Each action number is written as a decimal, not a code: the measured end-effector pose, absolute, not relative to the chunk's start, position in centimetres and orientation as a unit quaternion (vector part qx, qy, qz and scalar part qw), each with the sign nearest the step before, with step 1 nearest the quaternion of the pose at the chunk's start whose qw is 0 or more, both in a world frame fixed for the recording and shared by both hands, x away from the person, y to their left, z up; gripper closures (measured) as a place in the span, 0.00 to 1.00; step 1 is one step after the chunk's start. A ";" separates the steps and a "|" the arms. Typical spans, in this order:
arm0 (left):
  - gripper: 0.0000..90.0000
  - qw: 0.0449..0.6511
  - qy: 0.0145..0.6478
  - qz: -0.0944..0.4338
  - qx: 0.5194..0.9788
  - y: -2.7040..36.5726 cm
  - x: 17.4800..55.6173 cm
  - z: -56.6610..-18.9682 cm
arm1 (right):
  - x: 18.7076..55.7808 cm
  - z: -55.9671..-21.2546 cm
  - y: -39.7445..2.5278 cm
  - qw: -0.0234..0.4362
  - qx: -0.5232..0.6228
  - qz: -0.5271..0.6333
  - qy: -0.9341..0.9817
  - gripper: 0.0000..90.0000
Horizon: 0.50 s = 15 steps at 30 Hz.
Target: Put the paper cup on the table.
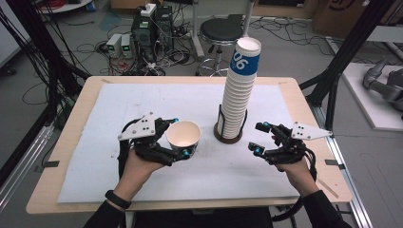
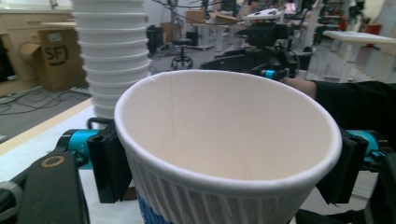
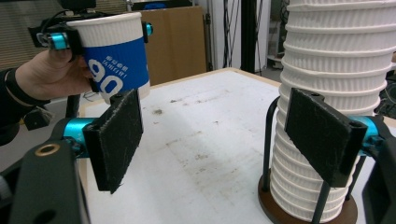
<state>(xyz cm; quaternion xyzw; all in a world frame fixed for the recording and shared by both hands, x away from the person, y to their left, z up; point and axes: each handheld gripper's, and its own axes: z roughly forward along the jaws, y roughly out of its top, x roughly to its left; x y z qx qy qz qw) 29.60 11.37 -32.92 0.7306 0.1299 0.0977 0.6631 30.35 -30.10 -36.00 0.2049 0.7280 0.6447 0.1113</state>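
Observation:
A white paper cup (image 1: 183,137) with a blue band is held off the white mat, mouth up, with my left gripper (image 1: 180,137) shut on its ribbed sides. In the left gripper view the cup (image 2: 229,135) sits squeezed between both black pads (image 2: 109,163). To its right stands a tall stack of the same cups (image 1: 237,90) in a black wire holder (image 1: 227,137). My right gripper (image 1: 260,137) is open just right of the holder, nothing between its jaws. In the right gripper view the stack (image 3: 336,70) rises behind the right pad (image 3: 322,135), and the held cup (image 3: 116,60) hangs at far left.
A white mat (image 1: 142,99) covers the wooden table (image 1: 71,118). Behind the table are a black stool (image 1: 221,31), computer boxes and loose cables (image 1: 142,33) on the floor. Black frame posts (image 1: 340,61) stand at the right, close to the table's corner.

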 end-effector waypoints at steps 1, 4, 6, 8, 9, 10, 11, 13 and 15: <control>0.23 0.661 0.136 0.103 0.730 11.6 29.7 -32.9 | 30.4 -36.0 -30.1 0.112 0.206 0.646 0.727 0.22; 0.23 0.660 0.151 0.113 0.727 12.2 30.0 -32.8 | 30.5 -36.1 -30.2 0.115 0.206 0.644 0.728 0.22; 0.23 0.658 0.155 0.118 0.727 12.5 30.1 -32.7 | 30.5 -36.1 -30.3 0.113 0.210 0.642 0.728 0.22; 0.23 0.658 0.158 0.123 0.726 12.8 30.3 -32.7 | 30.5 -36.1 -30.4 0.110 0.212 0.643 0.728 0.22; 0.23 0.657 0.159 0.127 0.726 13.0 30.4 -32.6 | 30.5 -36.1 -30.4 0.109 0.213 0.642 0.728 0.22; 0.23 0.657 0.163 0.129 0.725 13.2 30.4 -32.6 | 30.5 -36.1 -30.4 0.108 0.213 0.643 0.728 0.22; 0.23 0.656 0.164 0.133 0.725 13.4 30.5 -32.6 | 30.5 -36.1 -30.4 0.109 0.214 0.643 0.727 0.22; 0.23 0.653 0.168 0.141 0.725 13.8 30.8 -32.8 | 30.6 -36.1 -30.4 0.109 0.216 0.641 0.728 0.22; 0.23 0.654 0.177 0.142 0.722 14.3 31.0 -33.0 | 30.6 -36.1 -30.5 0.111 0.217 0.641 0.728 0.22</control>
